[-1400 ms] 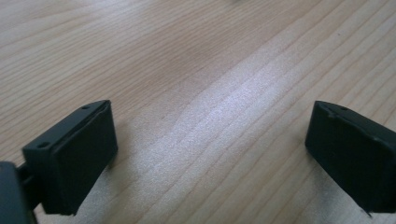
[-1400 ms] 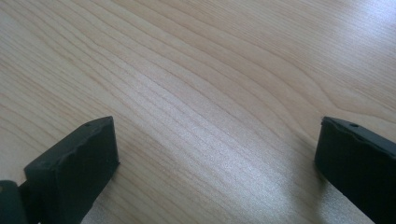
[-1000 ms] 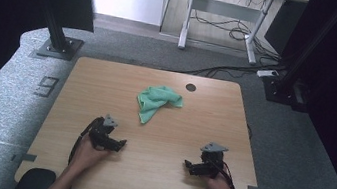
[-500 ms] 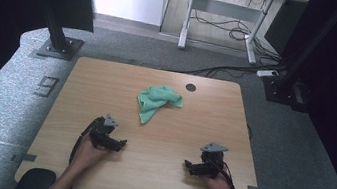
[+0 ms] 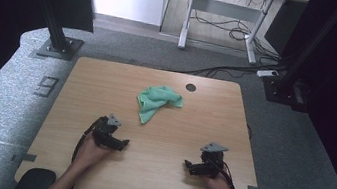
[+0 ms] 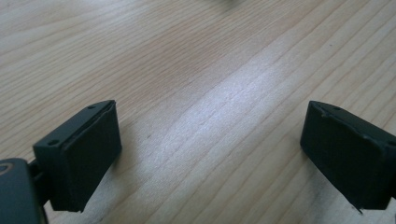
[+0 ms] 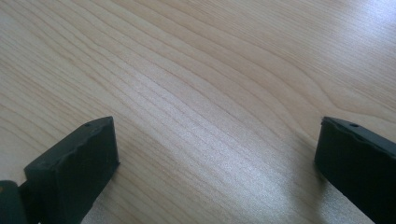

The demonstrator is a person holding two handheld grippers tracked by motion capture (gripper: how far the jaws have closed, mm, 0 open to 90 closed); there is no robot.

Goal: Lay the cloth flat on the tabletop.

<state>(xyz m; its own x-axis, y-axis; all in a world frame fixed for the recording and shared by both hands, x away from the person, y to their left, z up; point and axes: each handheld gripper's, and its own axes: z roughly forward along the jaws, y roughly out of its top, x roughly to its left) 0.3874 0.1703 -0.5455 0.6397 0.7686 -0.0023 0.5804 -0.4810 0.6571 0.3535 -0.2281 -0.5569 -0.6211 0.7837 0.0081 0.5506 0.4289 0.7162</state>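
Already your left gripper (image 5: 121,142) and right gripper (image 5: 189,166) sat near the table (image 5: 81,86) front edge, jaws wide apart, empty; green cloth (image 5: 155,100) lay well ahead.

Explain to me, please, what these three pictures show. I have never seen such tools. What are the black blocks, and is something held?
A person sits at a wooden table and holds one tool in each hand. The left hand-held gripper and the right hand-held gripper both rest near the front edge. The high view looks down from above. The other two pictures come from small cameras riding on each tool; the black blocks are its two jaws. In both, the jaws stand wide apart over bare wood, so nothing is held. A crumpled green cloth lies farther back, near the middle of the table, apart from both tools. Behind it is a small dark round hole.
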